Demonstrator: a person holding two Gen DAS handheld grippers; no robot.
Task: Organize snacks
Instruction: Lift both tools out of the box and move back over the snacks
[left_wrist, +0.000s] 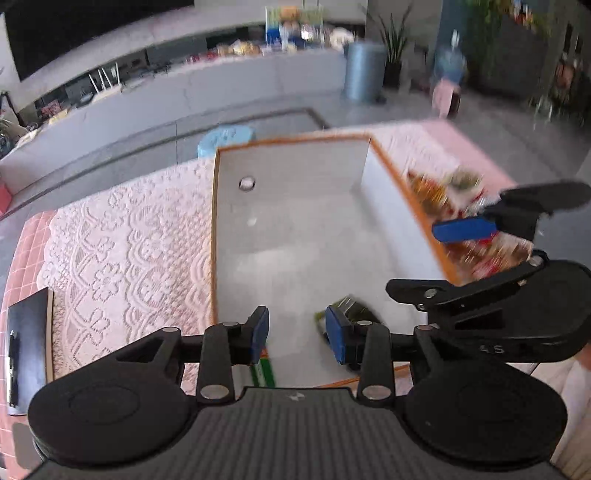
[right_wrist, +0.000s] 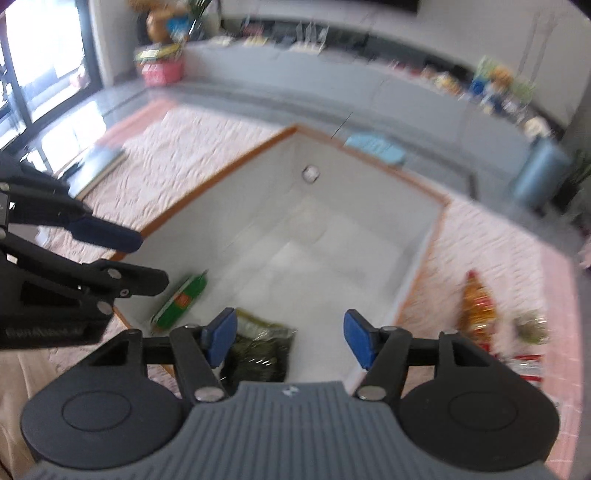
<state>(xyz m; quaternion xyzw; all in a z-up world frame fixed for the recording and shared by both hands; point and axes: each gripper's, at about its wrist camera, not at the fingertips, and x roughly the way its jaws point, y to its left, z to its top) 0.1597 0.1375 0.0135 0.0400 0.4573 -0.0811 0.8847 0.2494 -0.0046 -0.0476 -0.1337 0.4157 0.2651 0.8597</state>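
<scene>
A white box with an orange rim stands on a pink lace tablecloth. A green snack packet and a dark green packet lie in its near corner. My left gripper hangs above them, open, with only the box floor showing between its blue pads. My right gripper is open too, over the dark packet, holding nothing. Each gripper shows at the edge of the other's view: the right gripper and the left gripper.
Loose snack packets lie on the cloth right of the box: an orange one, a greenish one and a blurred pile. A black notebook rests at the table's left. A blue stool and a grey bin stand beyond.
</scene>
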